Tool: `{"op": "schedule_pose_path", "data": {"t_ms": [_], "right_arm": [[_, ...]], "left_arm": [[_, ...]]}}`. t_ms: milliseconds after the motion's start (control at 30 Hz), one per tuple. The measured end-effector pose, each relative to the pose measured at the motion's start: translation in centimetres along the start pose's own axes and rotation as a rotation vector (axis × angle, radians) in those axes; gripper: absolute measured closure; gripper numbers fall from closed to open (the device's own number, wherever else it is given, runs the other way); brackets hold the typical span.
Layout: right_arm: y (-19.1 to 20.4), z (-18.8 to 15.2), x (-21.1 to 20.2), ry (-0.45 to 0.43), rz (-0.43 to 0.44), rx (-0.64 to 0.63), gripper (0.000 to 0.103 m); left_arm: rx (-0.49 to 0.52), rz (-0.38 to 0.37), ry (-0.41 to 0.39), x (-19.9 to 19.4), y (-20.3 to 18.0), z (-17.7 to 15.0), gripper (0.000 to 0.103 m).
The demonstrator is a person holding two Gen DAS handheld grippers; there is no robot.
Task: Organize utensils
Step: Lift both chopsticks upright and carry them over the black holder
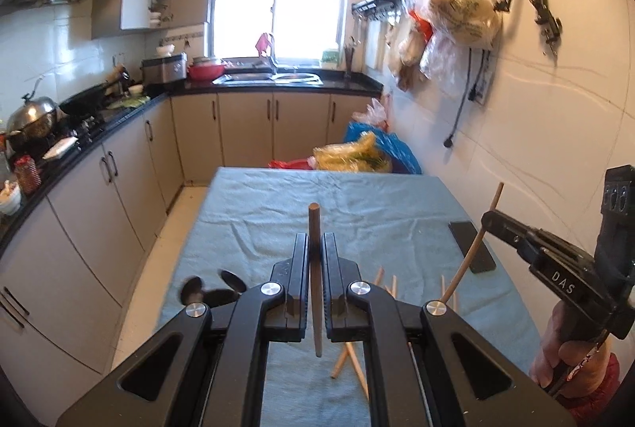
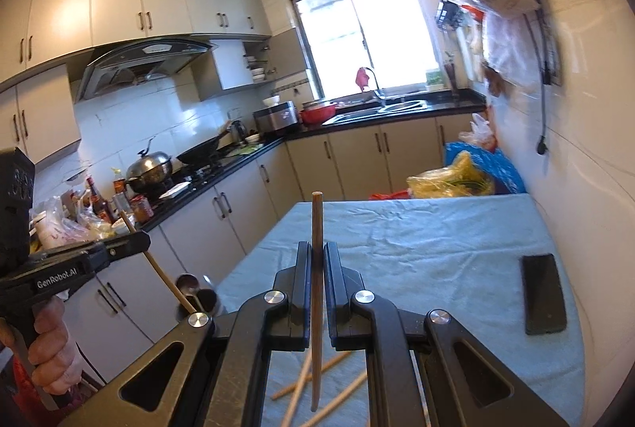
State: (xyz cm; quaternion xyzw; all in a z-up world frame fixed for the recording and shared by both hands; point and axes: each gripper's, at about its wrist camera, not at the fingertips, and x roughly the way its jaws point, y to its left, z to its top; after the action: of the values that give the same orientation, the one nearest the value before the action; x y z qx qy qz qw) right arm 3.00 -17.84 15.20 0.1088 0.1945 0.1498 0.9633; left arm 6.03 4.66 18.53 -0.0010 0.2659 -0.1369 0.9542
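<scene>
The left tool (image 1: 315,260) is clenched on a dark wooden chopstick (image 1: 314,228), which stands nearly upright between its fingers, its blunt end poking above the tips and its thin end hanging below them over the desk (image 1: 254,212). The right tool (image 2: 316,264) grips a second chopstick (image 2: 316,220) in the same manner, upright between closed fingers, tip pointing down. From the left wrist view, the right tool appears at the right edge holding its pale stick at a slant. From the right wrist view, the left tool shows at the left edge with its stick tilted too.

Under both tools, several loose chopsticks (image 2: 313,375) lie crossed on the blue cloth at the near end of the desk. At the near left edge, spoons (image 1: 214,288) stand in a dark holder, blurred. A black phone (image 2: 543,294) lies flat on the right side of the desk, well apart from the loose chopsticks.
</scene>
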Motion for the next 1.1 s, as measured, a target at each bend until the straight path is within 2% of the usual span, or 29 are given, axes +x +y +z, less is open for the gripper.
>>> {"op": "schedule_pose_path", "data": {"t_ms": [233,533,800,1100], "right_arm": [[3.7,2.7,2.1,-0.009,0.089,-0.024,0.096],[8.9,5.9,5.1,-0.038,0.178,-0.043,0.096],[12.3,6.7,8.5,-0.031,0.229,-0.035,0.096],[13.5,5.0,13.0,0.039,0.216,-0.044,0.096]], "left_arm": [[-0.022,0.058,-0.057,-2.8,3.3,2.8,0.098],[-0.068,0.123,-0.082,-3.2,7.2,4.9,0.097],[-0.116,0.137,-0.053,-1.8,10.1,4.1,0.097],[-0.151,0.131,-0.011,0.4,12.2,2.7,0.098]]}}
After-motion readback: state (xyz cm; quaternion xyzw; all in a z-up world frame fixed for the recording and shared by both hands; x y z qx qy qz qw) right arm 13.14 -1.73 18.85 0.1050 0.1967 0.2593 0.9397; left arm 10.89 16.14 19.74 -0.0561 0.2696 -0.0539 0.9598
